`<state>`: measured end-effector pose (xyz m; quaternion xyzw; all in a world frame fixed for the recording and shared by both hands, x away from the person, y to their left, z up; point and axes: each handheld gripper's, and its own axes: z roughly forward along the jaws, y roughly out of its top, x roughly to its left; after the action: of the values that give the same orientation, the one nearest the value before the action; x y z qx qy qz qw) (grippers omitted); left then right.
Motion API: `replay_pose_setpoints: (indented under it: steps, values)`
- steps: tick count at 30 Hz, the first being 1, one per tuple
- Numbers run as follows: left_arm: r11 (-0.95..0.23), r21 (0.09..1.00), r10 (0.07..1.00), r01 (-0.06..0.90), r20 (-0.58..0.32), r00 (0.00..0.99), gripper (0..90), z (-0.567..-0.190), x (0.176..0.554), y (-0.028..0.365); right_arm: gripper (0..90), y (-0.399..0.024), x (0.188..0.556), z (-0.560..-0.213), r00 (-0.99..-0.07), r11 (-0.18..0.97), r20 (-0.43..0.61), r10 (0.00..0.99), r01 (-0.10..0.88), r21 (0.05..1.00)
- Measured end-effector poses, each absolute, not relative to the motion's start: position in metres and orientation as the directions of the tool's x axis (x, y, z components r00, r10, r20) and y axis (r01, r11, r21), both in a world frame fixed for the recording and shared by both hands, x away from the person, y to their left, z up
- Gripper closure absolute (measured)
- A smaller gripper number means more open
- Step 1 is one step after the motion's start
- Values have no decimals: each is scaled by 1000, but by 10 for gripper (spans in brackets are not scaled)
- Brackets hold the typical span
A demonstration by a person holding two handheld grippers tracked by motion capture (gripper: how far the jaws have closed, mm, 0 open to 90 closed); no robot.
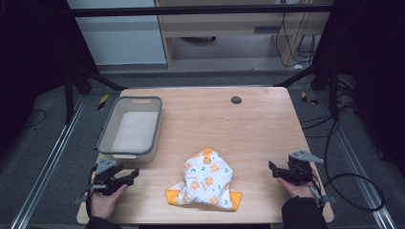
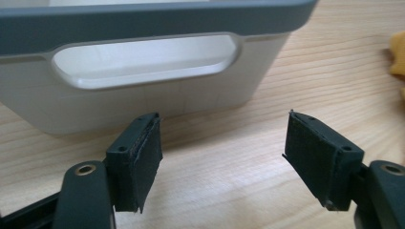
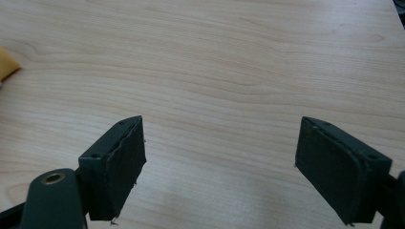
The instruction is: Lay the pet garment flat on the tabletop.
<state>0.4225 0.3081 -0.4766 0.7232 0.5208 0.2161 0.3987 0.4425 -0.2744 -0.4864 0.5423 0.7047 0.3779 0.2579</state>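
One garment (image 1: pixel 206 180) on the worktop (image 1: pixel 248 129), white with orange flowers and orange trim, bunched up in a heap near the person's edge, roughly midway between the two hands. One grey bin (image 1: pixel 130 129) sits at the left side of the worktop, just behind the left hand, and nothing can be seen inside it from the high view. One small dark round disc (image 1: pixel 236 99) lies near the far edge.

Two tools in play. The left hand-held gripper (image 1: pixel 133 175) hovers low at the near left corner, jaws pointing toward the garment and standing wide apart with nothing between them. In the left gripper view, the bin's end wall with its cut-out handle (image 2: pixel 143 59) lies close ahead of the pads (image 2: pixel 143 162), and an orange bit of the garment (image 2: pixel 397 52) peeks in at the right edge.

The right hand-held gripper (image 1: pixel 273 170) is at the near right, also aimed at the garment, well apart from it. Its jaws gape wide too, just bare wood between the pads (image 3: pixel 122 167) in the right gripper view, with one orange corner (image 3: pixel 7 67) at the left edge.
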Motion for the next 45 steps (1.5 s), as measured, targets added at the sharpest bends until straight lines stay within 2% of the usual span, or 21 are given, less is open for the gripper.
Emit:
replay_pose_setpoints:
  steps: [2, 5, 22, 34, 45]
  values:
    - [-174, 801, 926, 572, -65, 372, 296, -475, 420, 305, 181, -273, 439, -485, -292, 139, 39, 956, 564, 814]
    - [-185, 799, 924, 572, -56, 377, 299, -474, 419, 302, 186, -271, 436, -483, -303, 141, 42, 952, 556, 819]
    - [-167, 844, 897, 509, -84, 433, 269, -446, 409, 295, 232, -248, 437, -461, -427, 163, 81, 901, 505, 848]
    - [-153, 884, 884, 441, -77, 461, 262, -412, 421, 287, 213, -233, 447, -428, -461, 156, 83, 884, 457, 876]
    - [-196, 887, 845, 418, -64, 531, 246, -400, 442, 249, 221, -204, 458, -409, -521, 187, 71, 851, 427, 885]
